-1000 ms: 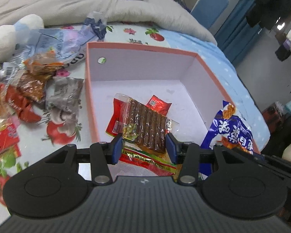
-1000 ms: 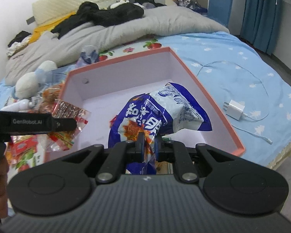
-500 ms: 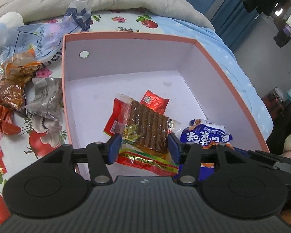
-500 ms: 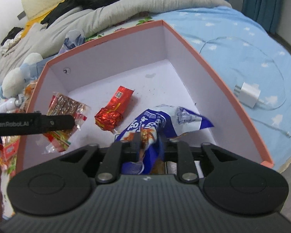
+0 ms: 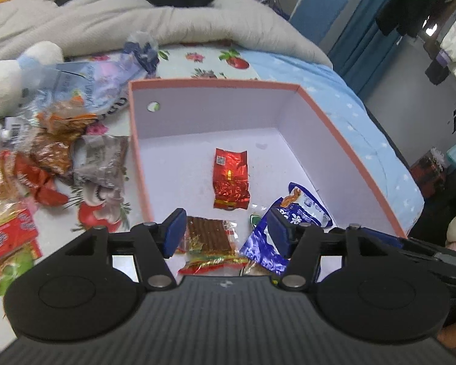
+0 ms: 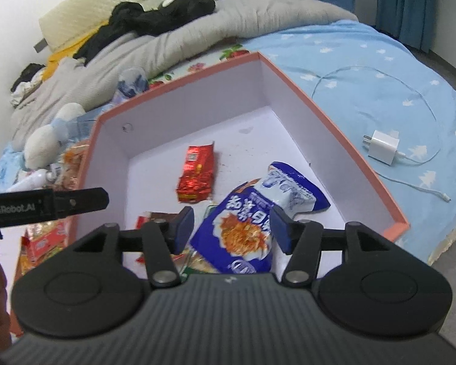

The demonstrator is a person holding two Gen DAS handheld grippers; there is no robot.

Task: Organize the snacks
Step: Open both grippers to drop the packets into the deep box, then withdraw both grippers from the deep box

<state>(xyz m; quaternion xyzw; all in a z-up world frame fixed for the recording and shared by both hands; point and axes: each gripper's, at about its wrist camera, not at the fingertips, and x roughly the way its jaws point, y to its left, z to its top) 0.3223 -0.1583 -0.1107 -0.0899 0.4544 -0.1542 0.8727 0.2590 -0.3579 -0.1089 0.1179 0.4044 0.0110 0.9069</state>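
Observation:
A pink-rimmed white box lies on the bed. Inside lie a red foil packet, a clear pack of brown sticks and a blue snack bag. My left gripper is open and empty above the brown-stick pack. My right gripper is open above the blue bag, which lies loose on the box floor. Several loose snack packets lie on the bed left of the box.
A white plush toy and grey duvet lie behind the snacks. A white charger with its cable lies on the blue sheet right of the box. The left tool's arm shows in the right wrist view.
My right gripper opened and let go of the blue bag, which now lies in the box. Both grippers pulled back and up; the brown-stick pack lies lower in the left view.

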